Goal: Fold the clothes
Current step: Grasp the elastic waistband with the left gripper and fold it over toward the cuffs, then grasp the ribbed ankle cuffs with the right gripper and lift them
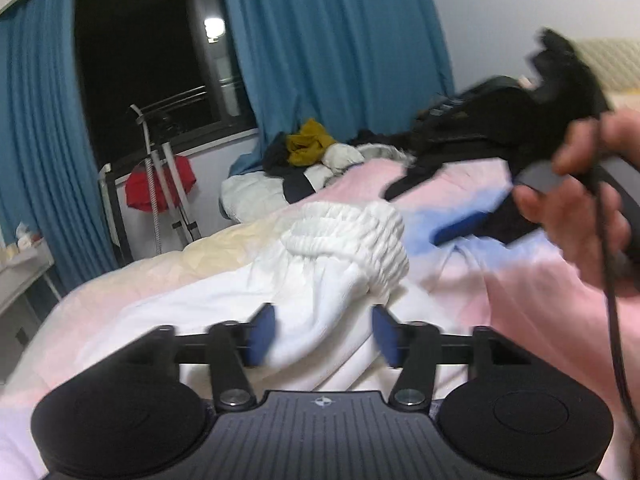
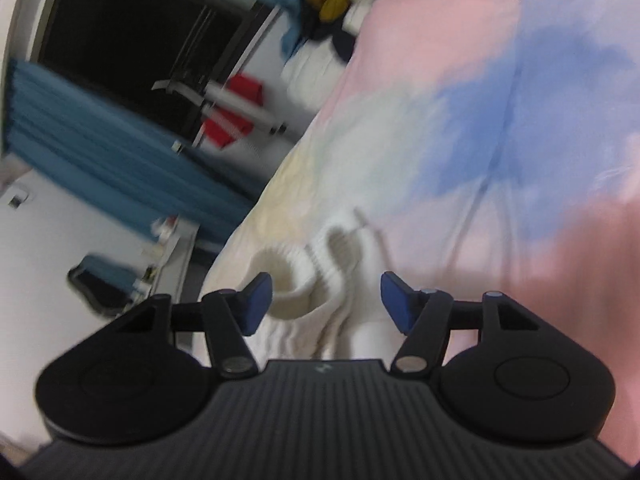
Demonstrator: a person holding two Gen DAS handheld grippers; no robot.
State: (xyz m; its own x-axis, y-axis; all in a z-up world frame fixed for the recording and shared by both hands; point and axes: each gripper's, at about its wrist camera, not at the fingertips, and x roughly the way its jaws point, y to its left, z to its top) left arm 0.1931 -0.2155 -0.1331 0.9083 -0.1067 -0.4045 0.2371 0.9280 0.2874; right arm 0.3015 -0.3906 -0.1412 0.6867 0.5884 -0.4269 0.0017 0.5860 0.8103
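Note:
A white garment with a ribbed elastic band (image 1: 348,240) lies bunched on the pastel bedspread (image 1: 520,300). My left gripper (image 1: 324,334) is open, its blue pads either side of the white cloth, low over it. The right gripper, held in a hand (image 1: 576,200), shows at the right of the left wrist view, above the bed. In the right wrist view the right gripper (image 2: 326,302) is open, with the white ribbed garment (image 2: 316,280) just ahead between its pads. The bedspread (image 2: 520,120) fills that view's right side.
A pile of clothes, mustard (image 1: 310,142), black (image 1: 472,120) and white, lies at the bed's far end. Blue curtains (image 1: 332,40) frame a dark window (image 1: 140,64). A metal stand with a red cloth (image 1: 160,184) is beside the bed. A white desk (image 1: 20,276) is at left.

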